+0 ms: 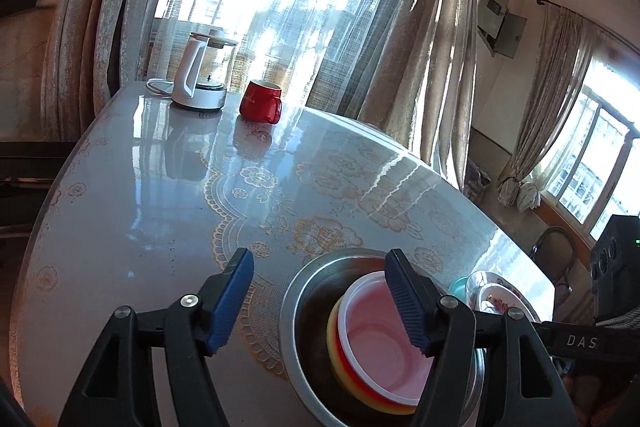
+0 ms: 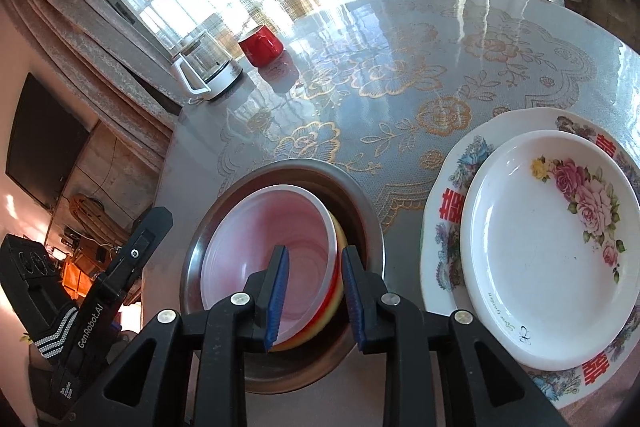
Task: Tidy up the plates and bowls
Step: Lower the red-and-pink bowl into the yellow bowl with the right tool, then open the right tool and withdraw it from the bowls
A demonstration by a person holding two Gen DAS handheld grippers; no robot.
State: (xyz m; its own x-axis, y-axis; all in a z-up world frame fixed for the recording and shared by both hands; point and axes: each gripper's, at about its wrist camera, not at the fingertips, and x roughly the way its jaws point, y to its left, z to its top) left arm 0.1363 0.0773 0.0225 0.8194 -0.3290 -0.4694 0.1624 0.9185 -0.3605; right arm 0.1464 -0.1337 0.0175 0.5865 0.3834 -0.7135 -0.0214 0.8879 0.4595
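A steel bowl (image 1: 292, 291) holds a yellow and red bowl (image 1: 334, 331) with a pink bowl (image 1: 380, 339) nested on top. My left gripper (image 1: 324, 303) is open, its right finger over the pink bowl and its left finger over the table. In the right wrist view my right gripper (image 2: 316, 295) is open, its jaws straddling the rims of the pink bowl (image 2: 256, 247) and yellow bowl (image 2: 340, 235) inside the steel bowl (image 2: 360, 199). A small rose plate (image 2: 532, 255) sits on a larger patterned plate (image 2: 444, 195) to the right.
A round table (image 1: 140, 219) with a lace-pattern cover carries a glass kettle (image 1: 202, 75) and a red mug (image 1: 260, 101) at the far edge by curtains. The stacked plates (image 1: 496, 297) show at right in the left wrist view, with a teal dish (image 1: 458, 287) beside them.
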